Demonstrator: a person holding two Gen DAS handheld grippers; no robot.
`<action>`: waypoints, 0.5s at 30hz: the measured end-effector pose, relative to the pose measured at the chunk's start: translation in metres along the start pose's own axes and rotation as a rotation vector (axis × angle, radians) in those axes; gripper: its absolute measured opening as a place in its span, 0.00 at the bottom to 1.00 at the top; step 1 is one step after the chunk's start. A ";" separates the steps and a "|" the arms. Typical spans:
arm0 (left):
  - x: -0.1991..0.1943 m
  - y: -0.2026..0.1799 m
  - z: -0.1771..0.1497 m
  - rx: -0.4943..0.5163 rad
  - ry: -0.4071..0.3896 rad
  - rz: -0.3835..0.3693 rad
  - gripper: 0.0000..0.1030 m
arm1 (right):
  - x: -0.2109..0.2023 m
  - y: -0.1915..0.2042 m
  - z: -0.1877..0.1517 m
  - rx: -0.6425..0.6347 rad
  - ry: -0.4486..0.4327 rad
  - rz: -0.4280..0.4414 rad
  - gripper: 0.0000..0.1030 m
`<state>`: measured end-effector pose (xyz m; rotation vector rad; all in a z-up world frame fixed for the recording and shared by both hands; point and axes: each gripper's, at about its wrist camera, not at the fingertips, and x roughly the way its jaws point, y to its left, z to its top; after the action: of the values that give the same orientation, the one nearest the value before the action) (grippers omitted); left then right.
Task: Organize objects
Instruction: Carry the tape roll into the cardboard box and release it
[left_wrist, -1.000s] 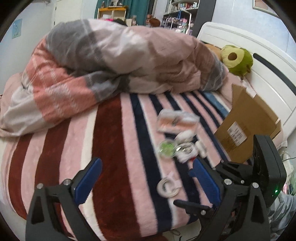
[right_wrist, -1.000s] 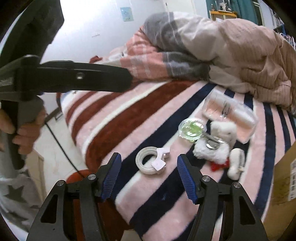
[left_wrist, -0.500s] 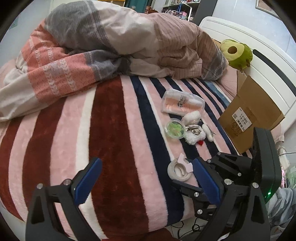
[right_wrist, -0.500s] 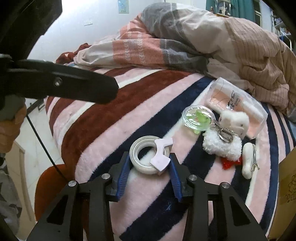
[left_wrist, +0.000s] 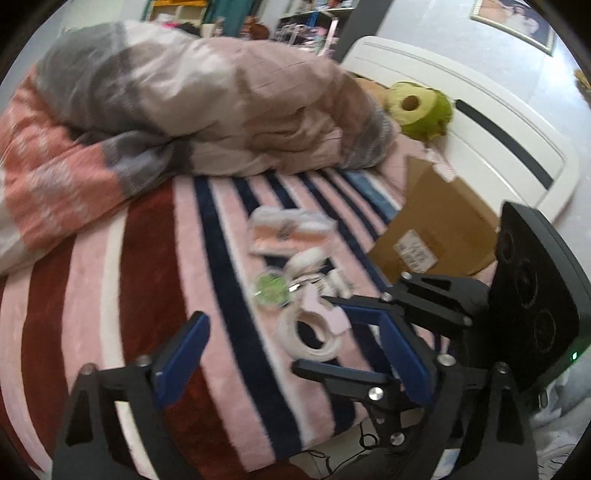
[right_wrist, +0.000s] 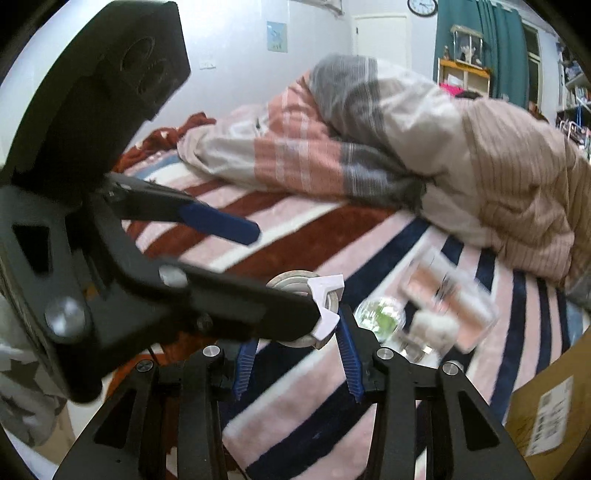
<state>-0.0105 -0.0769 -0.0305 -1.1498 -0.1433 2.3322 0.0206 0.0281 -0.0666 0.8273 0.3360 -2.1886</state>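
Clamped by right gripper (right_wrist: 295, 365) on white tape roll with lilac cutter (left_wrist: 312, 332), lifted off striped fleece blanket (left_wrist: 229, 295). Left gripper (left_wrist: 291, 354) closing, empty. Likely transfer step; next, carry to brown cardboard box (left_wrist: 439, 229).

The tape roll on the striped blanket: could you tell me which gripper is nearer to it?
Right. The right gripper is shut on the tape roll; the left gripper, jaws closing, brackets it without touching.

Soft, even indoor light, with no hard shadows or glare. Both fisheye views bend strongly toward dark corners. Motion blur smears the striped blanket (left_wrist: 229, 258).
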 end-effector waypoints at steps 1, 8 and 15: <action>-0.001 -0.004 0.003 0.012 0.000 0.007 0.77 | -0.004 -0.002 0.003 -0.002 -0.009 0.000 0.36; -0.006 -0.034 0.032 0.093 0.015 0.006 0.49 | -0.034 -0.014 0.020 -0.015 -0.046 -0.001 0.36; -0.004 -0.071 0.056 0.162 0.008 -0.002 0.39 | -0.066 -0.036 0.028 -0.007 -0.056 -0.047 0.35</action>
<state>-0.0219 -0.0114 0.0304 -1.0783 0.0472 2.2899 0.0149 0.0766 -0.0027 0.7600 0.3386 -2.2479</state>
